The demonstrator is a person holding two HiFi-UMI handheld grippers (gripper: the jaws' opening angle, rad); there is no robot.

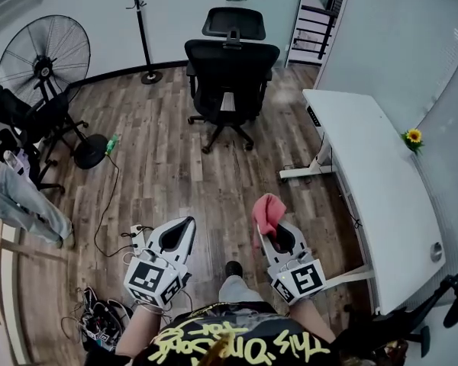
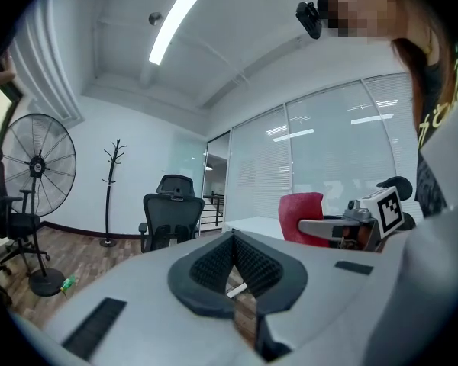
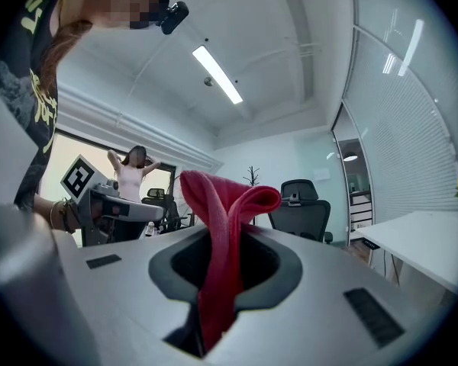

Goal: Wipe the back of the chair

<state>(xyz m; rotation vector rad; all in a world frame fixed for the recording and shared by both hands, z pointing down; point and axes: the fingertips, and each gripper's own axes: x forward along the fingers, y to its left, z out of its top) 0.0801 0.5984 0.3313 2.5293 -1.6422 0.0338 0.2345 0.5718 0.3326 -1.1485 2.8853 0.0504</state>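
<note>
The black office chair (image 1: pixel 230 65) stands on the wood floor at the far middle of the room, well ahead of both grippers. It also shows small in the left gripper view as the chair (image 2: pixel 172 216) and in the right gripper view as the chair (image 3: pixel 301 208). My right gripper (image 1: pixel 269 223) is shut on a red cloth (image 1: pixel 267 209), which sticks up in a fold between the jaws (image 3: pixel 229 204). My left gripper (image 1: pixel 188 222) is held beside it at the same height, its jaws together with nothing between them (image 2: pixel 234 239). Both are held low near the person's body.
A white desk (image 1: pixel 374 181) runs along the right wall with a small sunflower (image 1: pixel 414 137) beside it. A standing fan (image 1: pixel 46 59), a coat stand (image 1: pixel 141 29) and another dark chair (image 1: pixel 30 120) are at the left. A power strip with cables (image 1: pixel 137 239) lies on the floor. Another person's leg (image 1: pixel 15 197) shows at the left edge.
</note>
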